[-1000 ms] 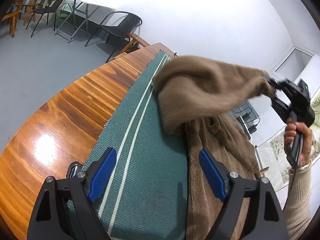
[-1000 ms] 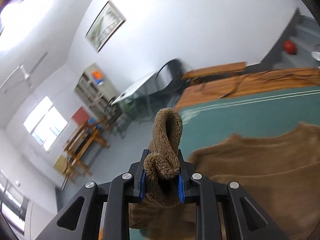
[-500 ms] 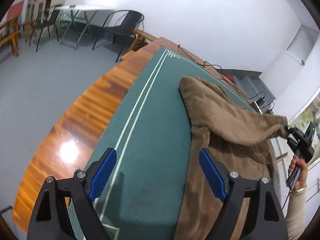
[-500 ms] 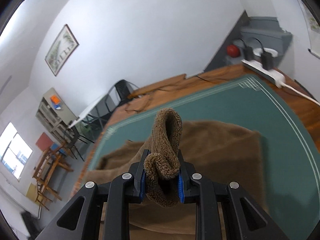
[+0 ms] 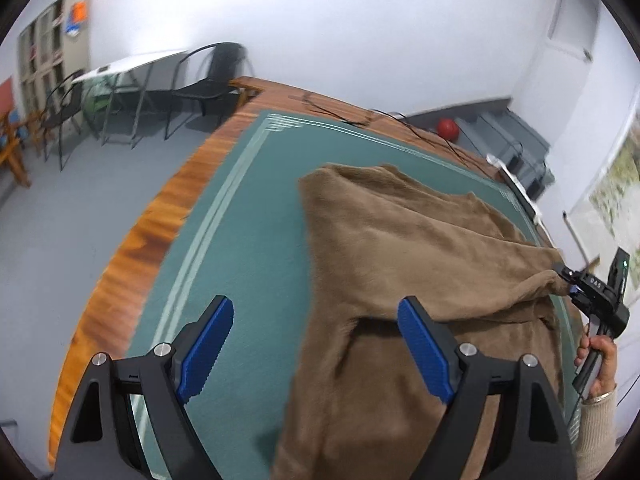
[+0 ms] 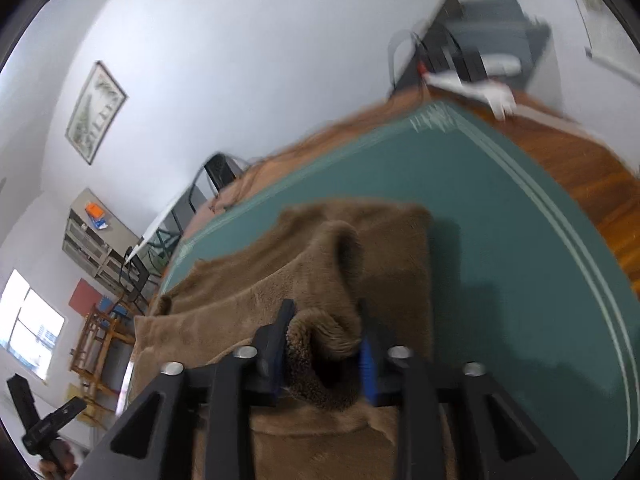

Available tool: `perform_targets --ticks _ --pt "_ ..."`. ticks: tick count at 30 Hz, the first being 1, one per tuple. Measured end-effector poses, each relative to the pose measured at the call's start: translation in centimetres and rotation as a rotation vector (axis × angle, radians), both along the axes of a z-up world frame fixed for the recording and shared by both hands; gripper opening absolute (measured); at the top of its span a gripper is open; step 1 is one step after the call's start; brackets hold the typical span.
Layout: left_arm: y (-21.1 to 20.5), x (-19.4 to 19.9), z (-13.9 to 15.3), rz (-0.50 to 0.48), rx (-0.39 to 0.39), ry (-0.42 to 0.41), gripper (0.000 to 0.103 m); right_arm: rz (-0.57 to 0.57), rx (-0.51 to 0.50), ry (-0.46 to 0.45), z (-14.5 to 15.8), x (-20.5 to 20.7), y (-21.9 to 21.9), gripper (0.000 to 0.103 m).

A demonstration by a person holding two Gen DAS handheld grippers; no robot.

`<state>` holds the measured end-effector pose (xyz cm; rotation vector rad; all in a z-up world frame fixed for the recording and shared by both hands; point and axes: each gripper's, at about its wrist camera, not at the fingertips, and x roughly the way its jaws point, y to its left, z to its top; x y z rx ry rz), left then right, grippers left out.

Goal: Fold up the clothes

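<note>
so the fuzzy brown fleece garment is spread over the green mat toward the wooden tabletop's far corner, right gripper opening with a bunched fold seemingly still touching its pads, left gripper wide apart, holding nothing.

White walls, grey floor
</note>
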<state>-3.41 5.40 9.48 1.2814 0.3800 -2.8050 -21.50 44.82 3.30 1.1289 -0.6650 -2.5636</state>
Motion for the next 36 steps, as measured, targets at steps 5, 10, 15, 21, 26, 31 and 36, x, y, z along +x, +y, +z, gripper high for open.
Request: perform_targets --ticks 5,10,15,21,26,31,36 --pt "3.6 -4.4 -0.9 -0.061 -0.052 -0.062 0.087 -0.088 0.050 -0.005 -0.1 1.0 2.8 0.076" --pt "6.5 -8.4 -2.3 -0.069 -0.117 -0.096 0.087 0.017 0.183 0.102 2.0 2.5 0.3 0.076" --pt "7.8 -10.7 -5.2 -0.056 -0.195 -0.152 0.087 0.258 0.374 0.141 1.1 2.5 -6.1 0.076" --pt "6.9 -11.2 -8.3 -0.040 -0.216 -0.172 0.096 0.321 0.517 0.032 -3.7 1.6 -8.4 0.076" --pt "5.1 -10.9 -9.8 -0.022 -0.129 -0.166 0.103 0.325 0.625 0.063 -4.2 2.7 -9.5 0.076" --pt "4.2 -10.2 -9.6 0.002 -0.068 -0.184 0.103 0.301 0.649 0.083 -4.4 3.1 -9.8 0.077" --pt "6.0 -6.2 -5.8 -0.038 -0.186 -0.124 0.103 0.282 0.582 0.065 -3.3 3.6 -9.1 0.078"
